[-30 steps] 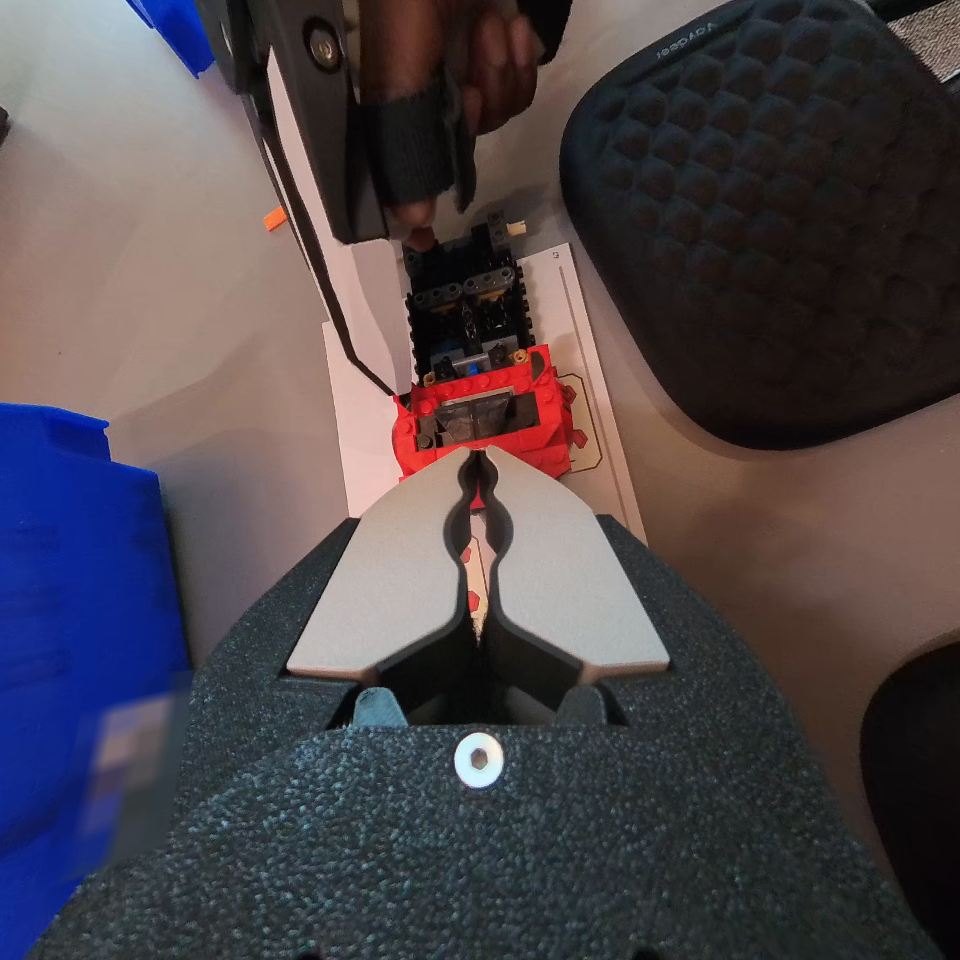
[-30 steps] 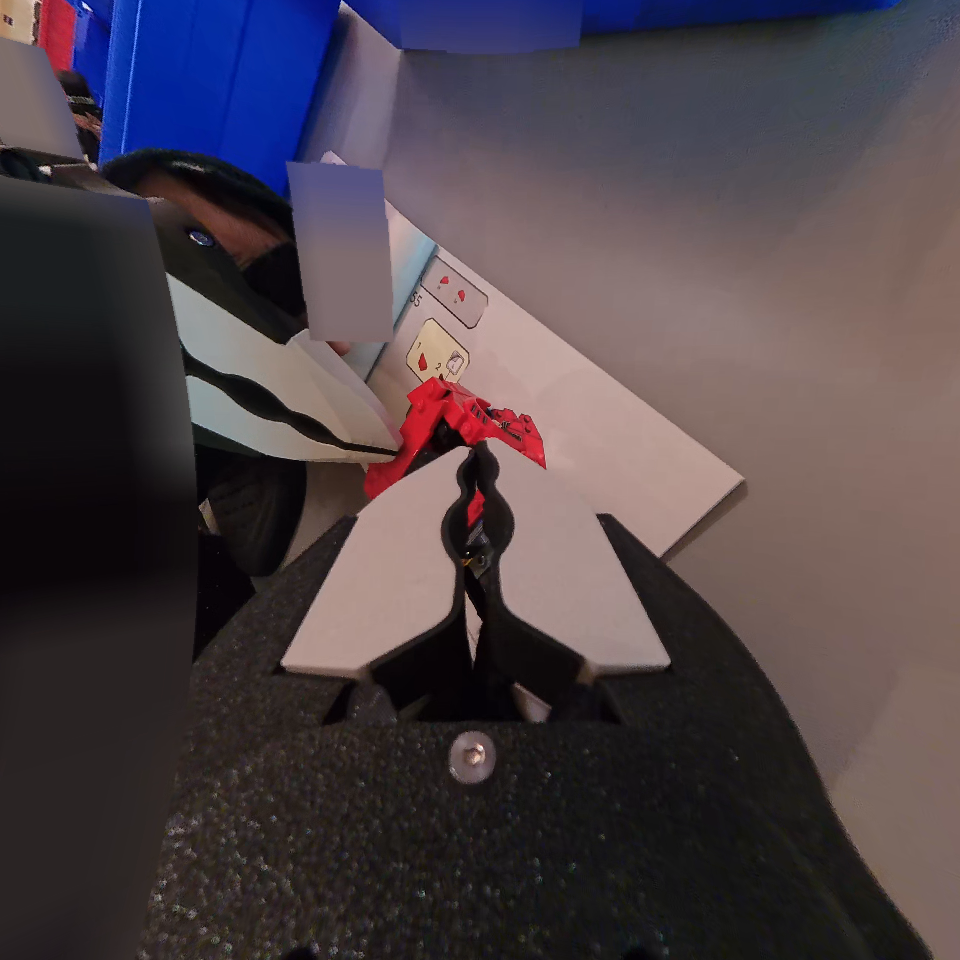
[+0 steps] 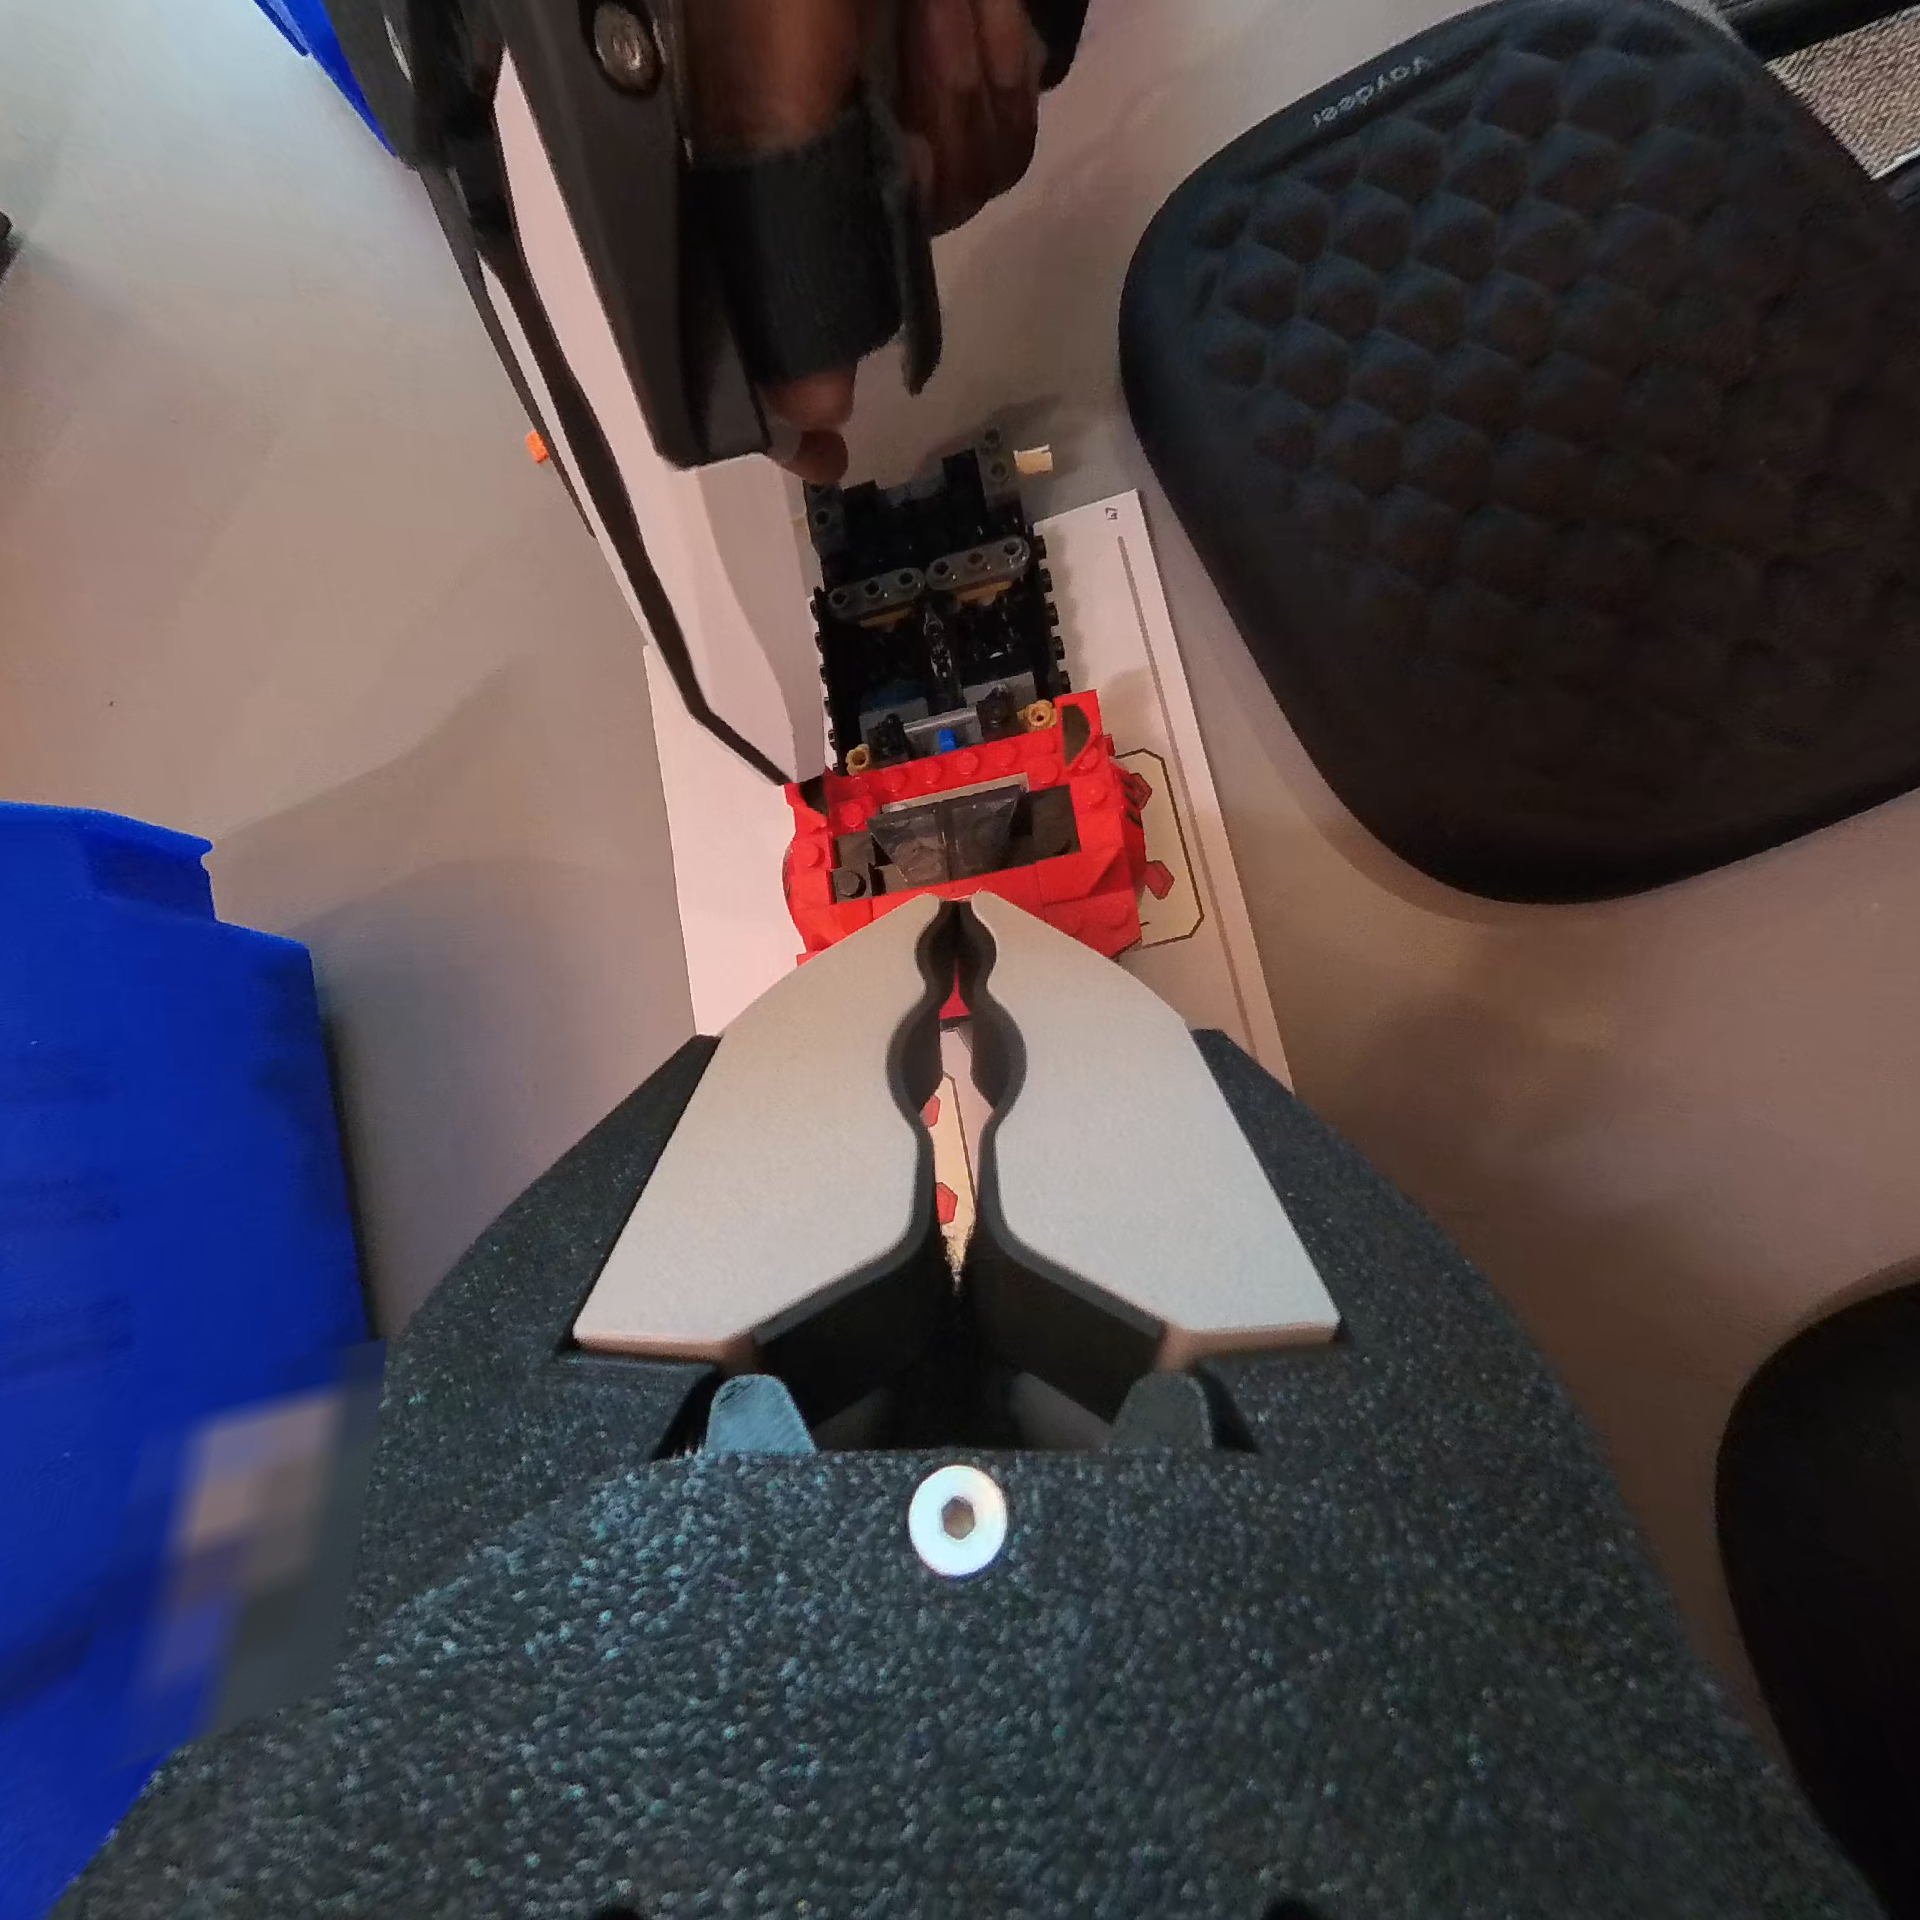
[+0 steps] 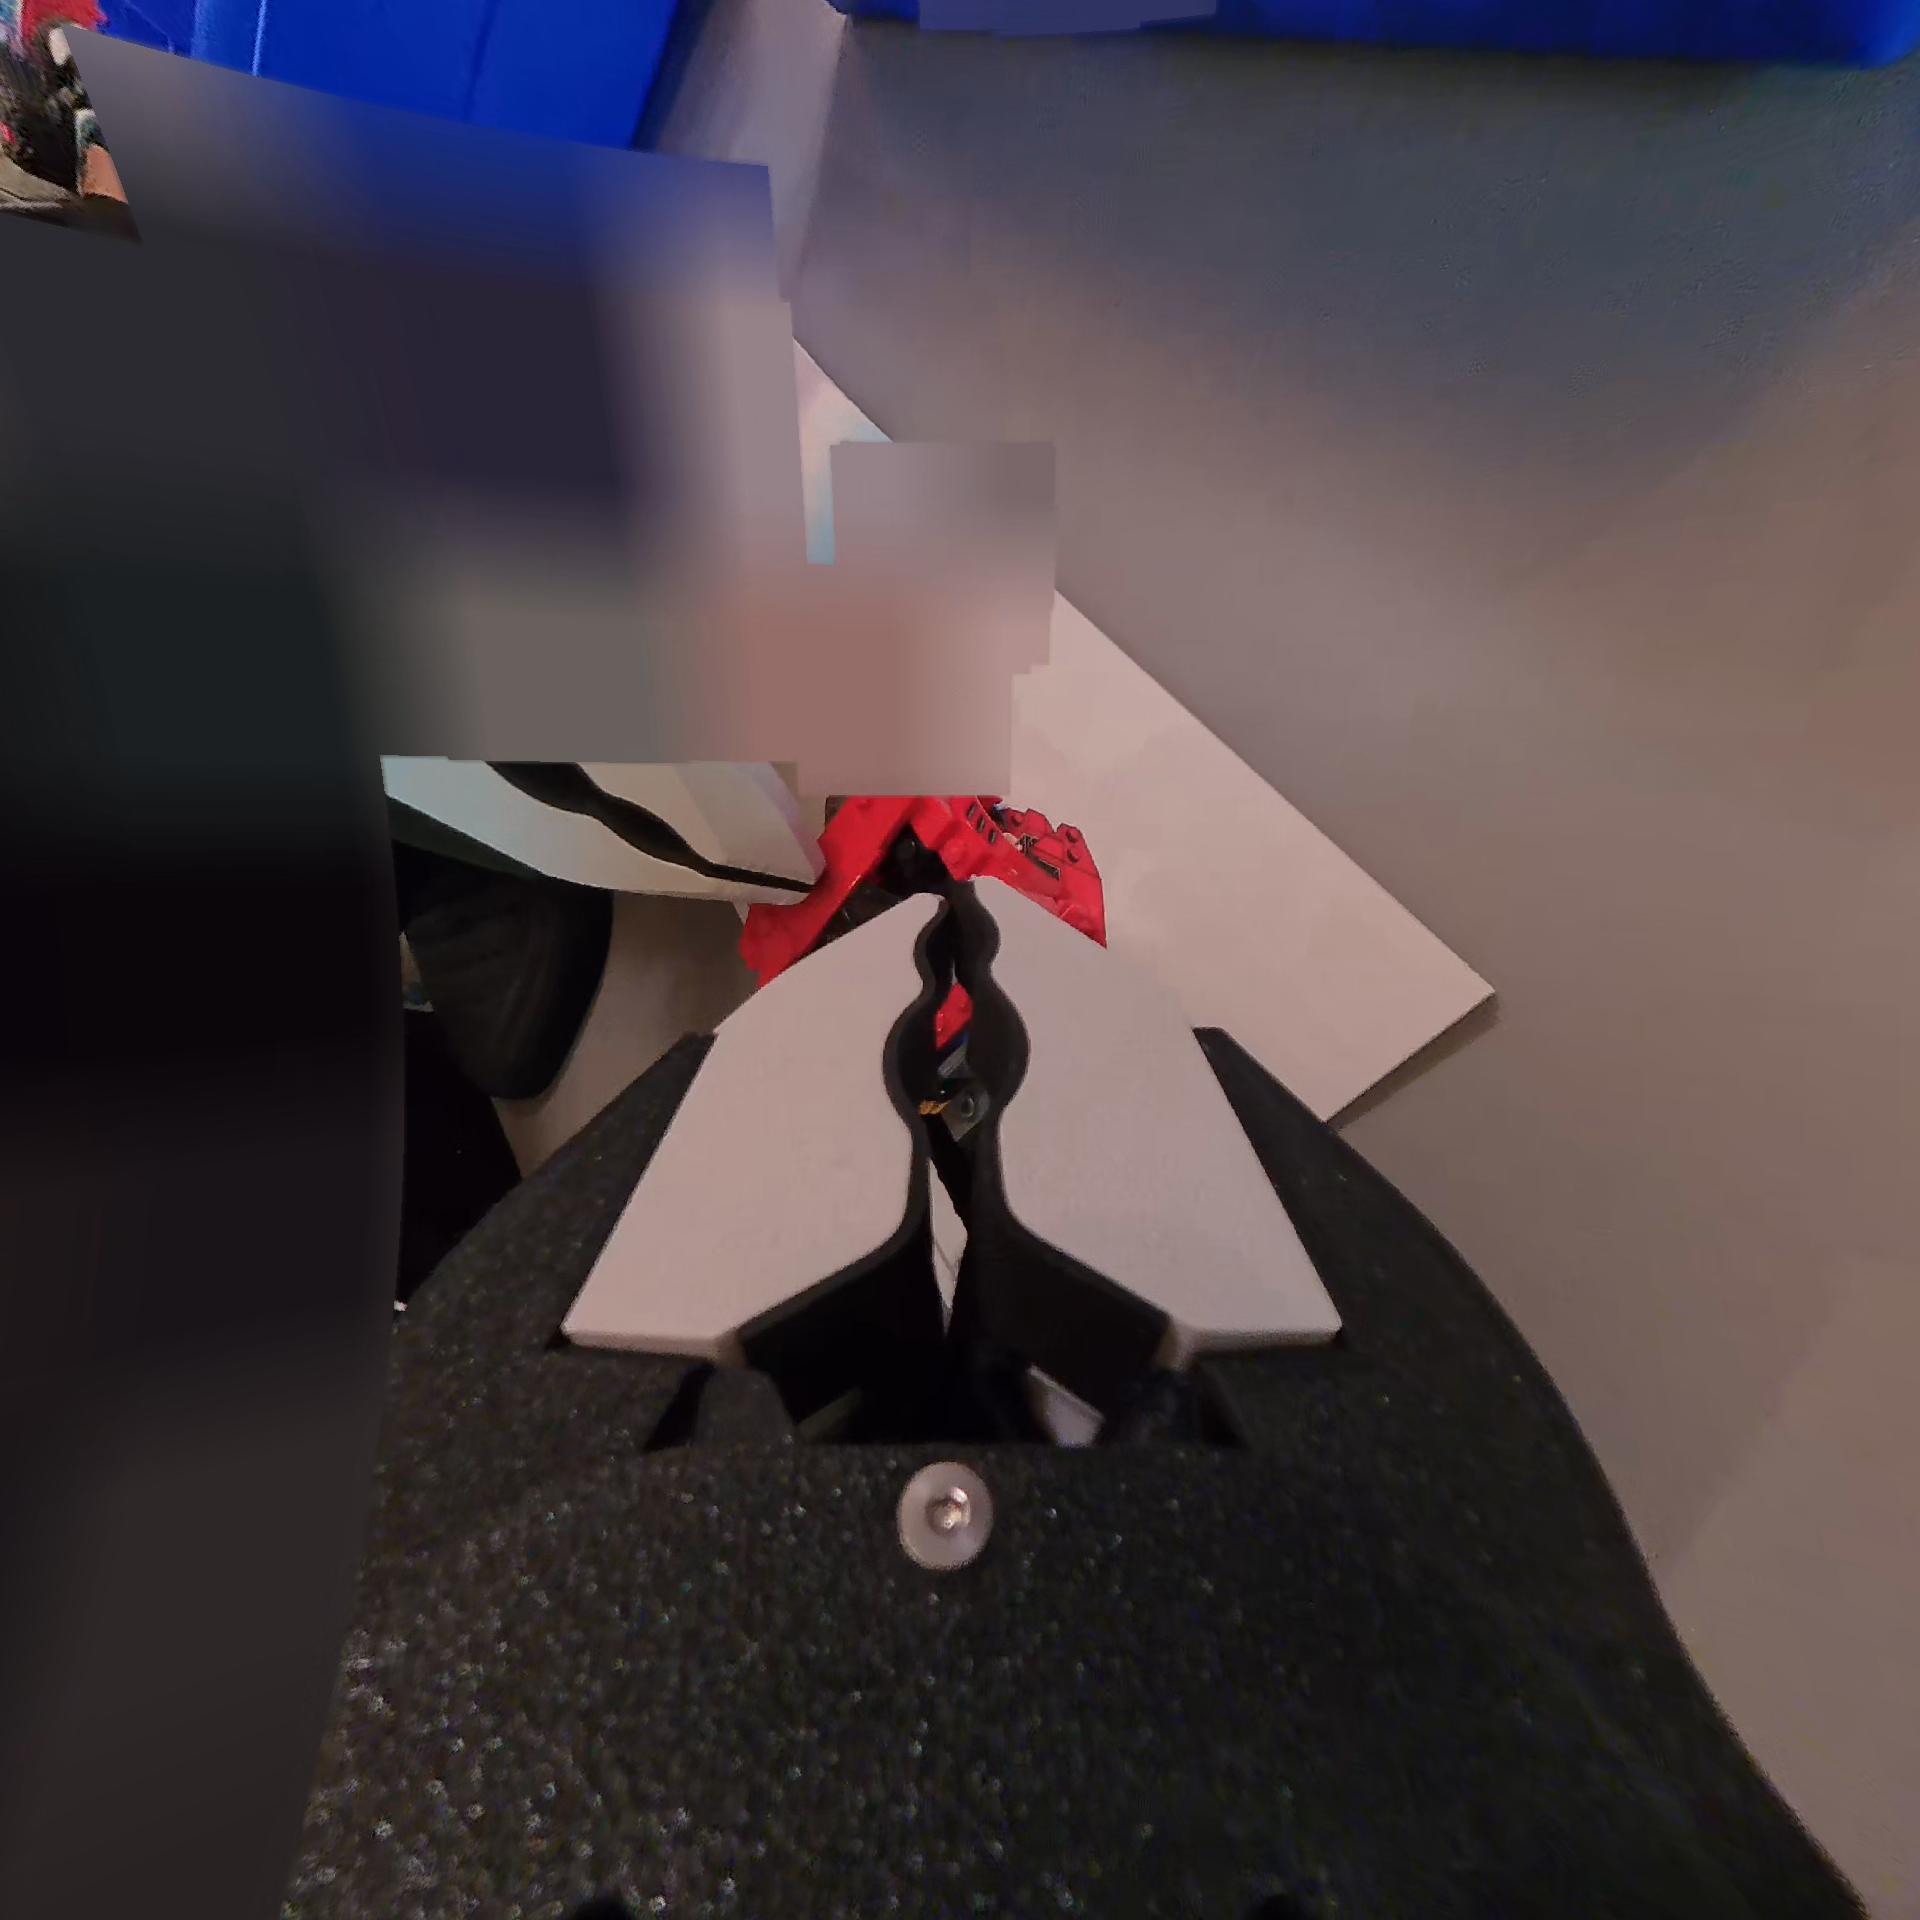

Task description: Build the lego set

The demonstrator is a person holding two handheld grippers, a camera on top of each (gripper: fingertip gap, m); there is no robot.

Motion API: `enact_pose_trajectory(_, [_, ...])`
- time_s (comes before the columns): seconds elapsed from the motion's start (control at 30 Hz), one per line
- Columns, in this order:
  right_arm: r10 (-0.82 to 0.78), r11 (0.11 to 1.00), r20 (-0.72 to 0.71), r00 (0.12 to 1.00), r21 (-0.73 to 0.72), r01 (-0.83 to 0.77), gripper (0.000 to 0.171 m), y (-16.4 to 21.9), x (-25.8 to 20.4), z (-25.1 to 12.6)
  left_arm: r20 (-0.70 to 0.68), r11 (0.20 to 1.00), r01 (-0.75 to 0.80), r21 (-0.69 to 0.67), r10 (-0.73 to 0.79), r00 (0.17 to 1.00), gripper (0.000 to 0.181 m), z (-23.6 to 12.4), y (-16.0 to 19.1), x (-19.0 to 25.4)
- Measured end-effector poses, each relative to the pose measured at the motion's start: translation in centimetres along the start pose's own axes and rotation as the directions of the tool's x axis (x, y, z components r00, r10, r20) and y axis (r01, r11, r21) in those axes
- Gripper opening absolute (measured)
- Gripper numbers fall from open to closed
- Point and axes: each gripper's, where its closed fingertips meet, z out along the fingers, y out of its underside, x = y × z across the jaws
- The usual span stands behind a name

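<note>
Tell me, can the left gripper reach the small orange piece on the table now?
Probably not straight. The orange piece lies beyond the right gripper, whose shut fingers cross the way from the left gripper. A detour over the table to the left looks open.

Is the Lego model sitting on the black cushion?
No. In the left wrist view the Lego model rests on the white instruction sheet, with the black cushion apart to its right.

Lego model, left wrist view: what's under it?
The lego model sits on a white instruction sheet, which lies on the grey table. Printed part diagrams show beside its red end; whatever is printed beneath the model is covered.
</note>
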Motion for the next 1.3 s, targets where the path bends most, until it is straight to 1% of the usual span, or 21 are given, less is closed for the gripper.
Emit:
enact_pose_trajectory(1.0, [0.001, 1.000, -0.032, 0.999, 0.009, -0.001, 0.000, 0.09, 0.49, 0.09, -0.001, 1.000, 0.002, 0.007, -0.002, 1.000, 0.000, -0.03, -0.03, -0.04])
enact_pose_trajectory(1.17, [-0.031, 0.999, -0.075, 0.997, 0.007, 0.032, 0.000, 0.07, 0.55, 0.12, 0.000, 1.000, 0.001, 0.007, -0.001, 1.000, 0.000, -0.03, -0.03, -0.05])
enact_pose_trajectory(1.3, [-0.074, 0.997, -0.138, 0.988, 0.003, 0.075, 0.000, 0.06, 0.60, 0.16, 0.001, 1.000, 0.001, 0.006, -0.001, 1.000, 0.000, -0.03, -0.04, -0.05])
